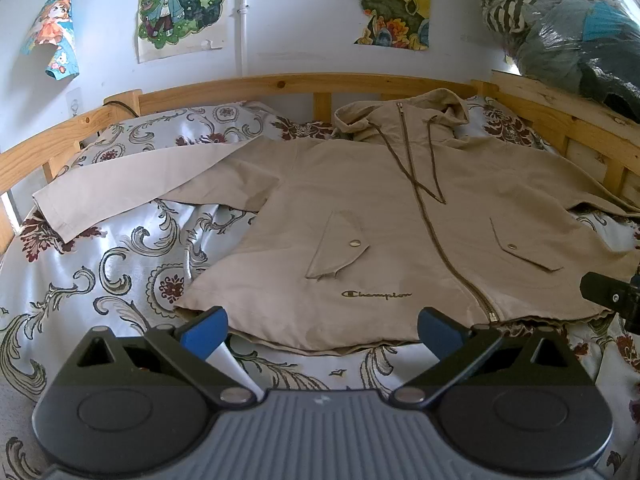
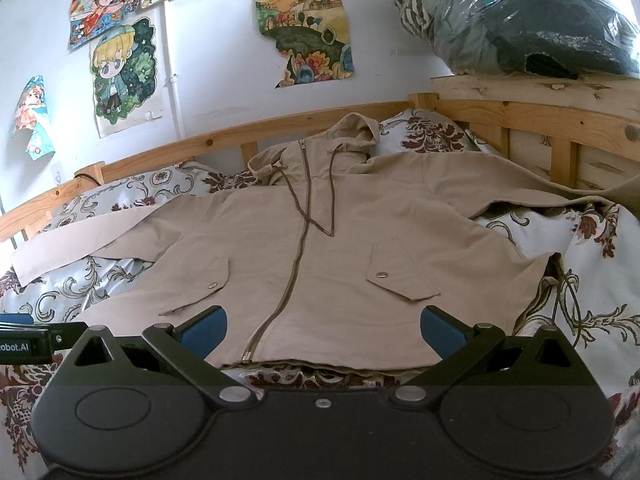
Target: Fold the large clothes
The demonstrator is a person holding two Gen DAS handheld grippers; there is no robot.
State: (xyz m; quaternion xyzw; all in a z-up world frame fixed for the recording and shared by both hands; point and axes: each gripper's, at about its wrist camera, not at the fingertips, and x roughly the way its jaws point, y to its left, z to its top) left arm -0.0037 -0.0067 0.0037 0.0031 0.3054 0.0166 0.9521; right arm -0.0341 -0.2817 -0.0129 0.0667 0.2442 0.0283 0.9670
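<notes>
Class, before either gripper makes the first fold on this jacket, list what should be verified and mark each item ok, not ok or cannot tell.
1. jacket lies front up, zipped: ok.
2. left gripper open, holding nothing, near the hem: ok.
3. right gripper open, holding nothing: ok.
4. left sleeve spread flat on the bedspread: ok.
5. right sleeve laid out flat: not ok, it runs up to the bed rail and its cuff is out of view.
6. Back layer smooth underneath: cannot tell.
</notes>
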